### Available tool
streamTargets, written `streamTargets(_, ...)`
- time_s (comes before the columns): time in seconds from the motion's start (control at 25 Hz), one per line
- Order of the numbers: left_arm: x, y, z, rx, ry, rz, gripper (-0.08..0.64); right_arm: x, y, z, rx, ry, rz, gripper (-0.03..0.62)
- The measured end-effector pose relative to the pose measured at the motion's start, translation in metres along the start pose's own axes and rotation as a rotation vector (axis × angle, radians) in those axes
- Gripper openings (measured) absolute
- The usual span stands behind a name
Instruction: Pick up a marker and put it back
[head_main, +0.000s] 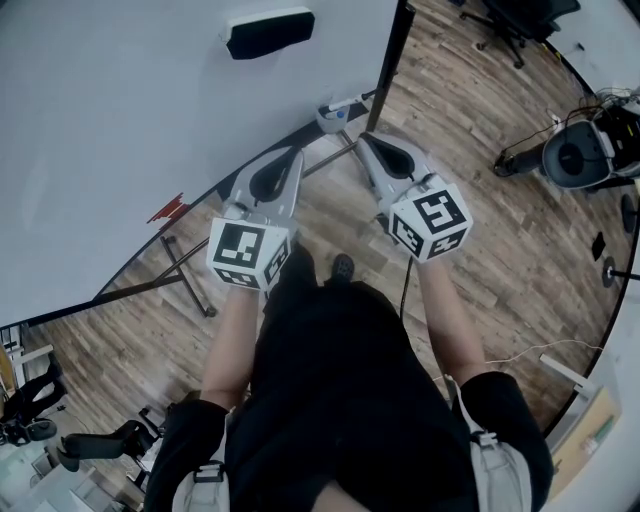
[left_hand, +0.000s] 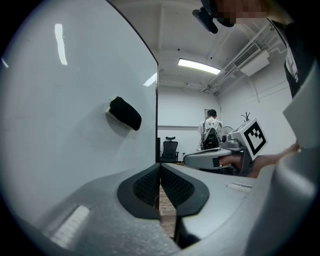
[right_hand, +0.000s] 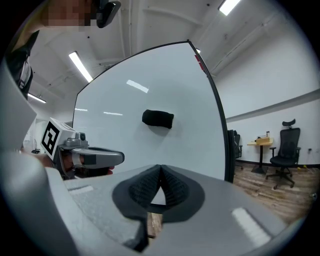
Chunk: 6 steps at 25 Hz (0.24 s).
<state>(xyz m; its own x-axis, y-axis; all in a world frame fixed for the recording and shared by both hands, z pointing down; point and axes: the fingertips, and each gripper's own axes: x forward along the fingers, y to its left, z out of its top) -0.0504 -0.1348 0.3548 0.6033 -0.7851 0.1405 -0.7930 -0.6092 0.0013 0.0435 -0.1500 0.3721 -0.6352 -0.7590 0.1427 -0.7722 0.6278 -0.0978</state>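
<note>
**A:** The fingers (left_hand: 146, 189) of the left gripper (left_hand: 159, 169) are pressed together with nothing between them; those of the right gripper (right_hand: 160, 169) also meet at their tips, and they too are bare.

**B:** Which step is that, then?

**A:** I judge it to be the very start or the very end, since no marker is held. At the centre of the head view both grippers hang side by side, tips pointing up the frame toward the lower edge of the large white whiteboard (head_main: 120, 130).

**B:** And where is the marker?

**A:** I cannot pick one out for sure. A small white-and-blue object (head_main: 338, 112) sits at the board's edge, upper middle, just past the right gripper's tip; it may be a marker or its holder. A small red piece (head_main: 168, 210) shows at the edge further left. The black block-shaped eraser (head_main: 268, 32) sits at the top of the frame.

**B:** What does the next move call for?

**A:** If a pick is next, one gripper must spread its fingers, reach that edge, and line up across the marker's barrel; its colour and cap are too small to tell.
</note>
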Motion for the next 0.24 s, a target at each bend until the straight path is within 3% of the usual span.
streamTargets(0.24,-0.0029,0.0035,0.0024,0.001,-0.001,0.006,0.011,0.0011,0.0042,0.0048,-0.002,-0.004,0.006,-0.008)
